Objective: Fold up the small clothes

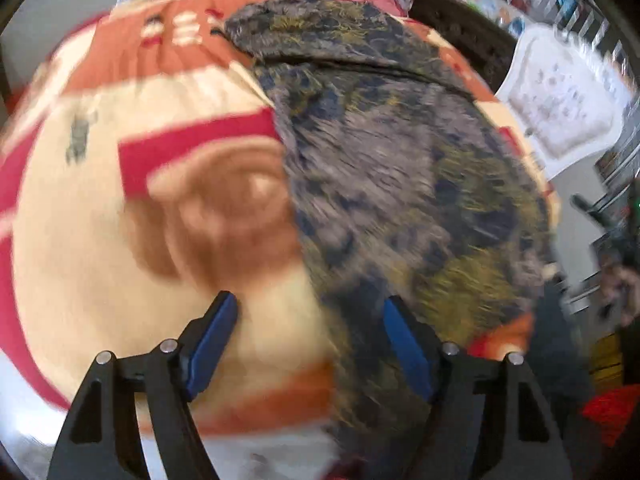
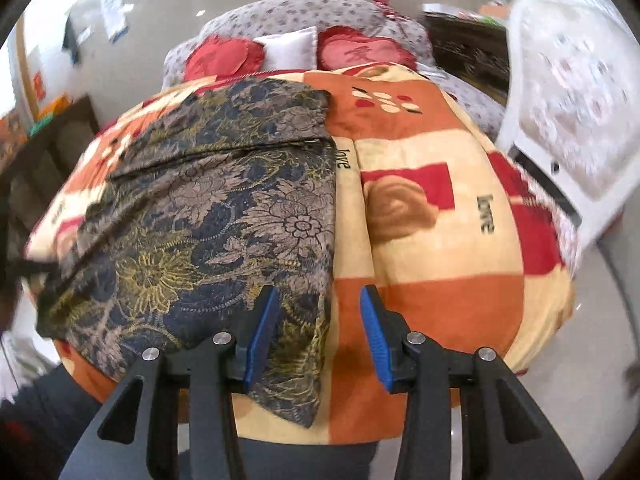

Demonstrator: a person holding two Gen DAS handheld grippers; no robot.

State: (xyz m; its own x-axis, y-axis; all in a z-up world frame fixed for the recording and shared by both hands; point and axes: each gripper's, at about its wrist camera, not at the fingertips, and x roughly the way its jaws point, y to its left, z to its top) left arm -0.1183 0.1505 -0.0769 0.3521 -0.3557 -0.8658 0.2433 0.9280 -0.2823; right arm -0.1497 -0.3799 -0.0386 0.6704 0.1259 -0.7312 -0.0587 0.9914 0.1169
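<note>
A dark floral garment (image 2: 224,216), grey, navy and gold, lies spread on the bed's orange, cream and red blanket (image 2: 432,240). Its near corner hangs over the front edge. In the blurred left wrist view the garment (image 1: 400,160) fills the right half. My left gripper (image 1: 310,312) is open and empty above the garment's left edge. My right gripper (image 2: 320,300) is open and empty, straddling the garment's right edge near the bed's front.
Red heart cushions (image 2: 352,54) and a white pillow (image 2: 286,46) lie at the bed's head. A white chair (image 2: 568,112) stands to the right, and dark furniture (image 2: 48,144) to the left. The blanket (image 1: 120,200) also fills the left wrist view.
</note>
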